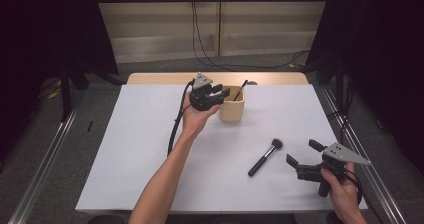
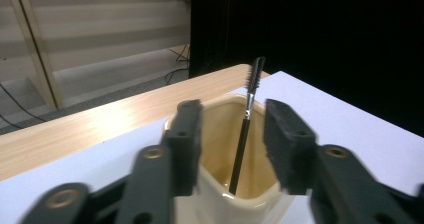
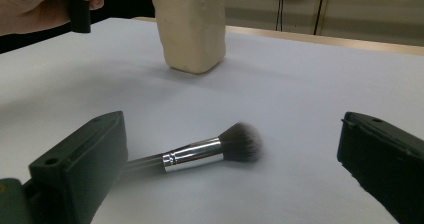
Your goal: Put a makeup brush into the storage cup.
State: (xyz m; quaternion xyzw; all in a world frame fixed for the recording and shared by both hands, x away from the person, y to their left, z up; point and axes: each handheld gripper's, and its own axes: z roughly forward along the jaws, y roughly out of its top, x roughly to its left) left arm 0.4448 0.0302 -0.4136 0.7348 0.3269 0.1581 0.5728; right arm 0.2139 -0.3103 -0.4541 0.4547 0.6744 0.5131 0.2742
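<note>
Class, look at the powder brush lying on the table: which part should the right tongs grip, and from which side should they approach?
Probably the black handle of the powder brush, from above. It lies flat, slim and straight, while the bristle head is soft. The right tongs stand open beside it.

You have a cream-yellow cup (image 1: 232, 107) standing on a plain white sheet (image 1: 150, 159) over a light wood-grain counter (image 1: 160, 78), with a thin black spoolie brush (image 2: 243, 134) inside it. Your loose makeup brush (image 1: 265, 157) has a black handle, a shiny silver ferrule and dark bristles fading to grey at the tips. Each tool, left (image 1: 220, 91) and right (image 1: 301, 152), is black with a grey three-cornered plate on top.
</note>
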